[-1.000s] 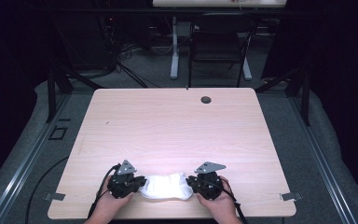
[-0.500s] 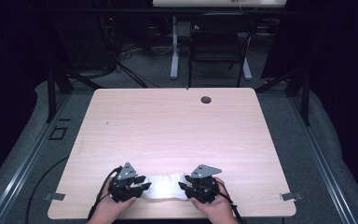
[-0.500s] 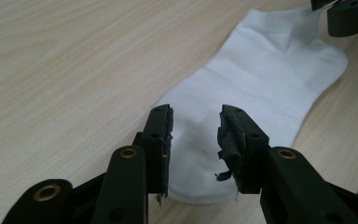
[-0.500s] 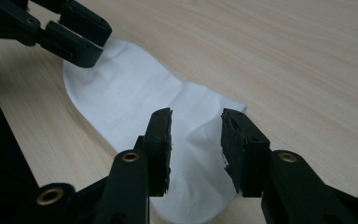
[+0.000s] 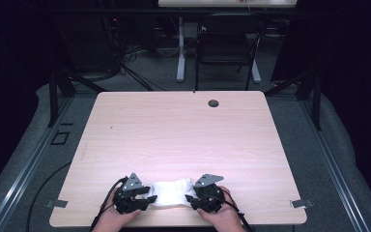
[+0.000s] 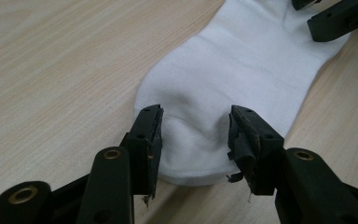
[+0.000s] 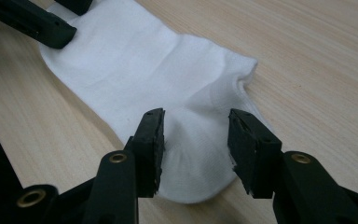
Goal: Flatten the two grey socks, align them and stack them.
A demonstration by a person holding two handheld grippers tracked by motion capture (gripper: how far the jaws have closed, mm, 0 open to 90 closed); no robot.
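At the near edge of the table, a white sock lies flat between two hands that come in from below. The left hand rests low on the wood and points its left tongs inward and level at the sock's left end. In the left gripper view those tongs stand apart, having just been opening, with the rounded end of the sock lying slack between the pads; the fabric touches or nearly touches the left pad, and a clear gap shows at the other. The right hand mirrors that pose, knuckles low, its right tongs aimed inward at the sock's other end. In the right gripper view these tongs also stand apart, just opened, straddling the sock without pressing it. Each gripper carries a grey plate on top, tilted toward the table's middle. A small dark grommet sits near the far edge.
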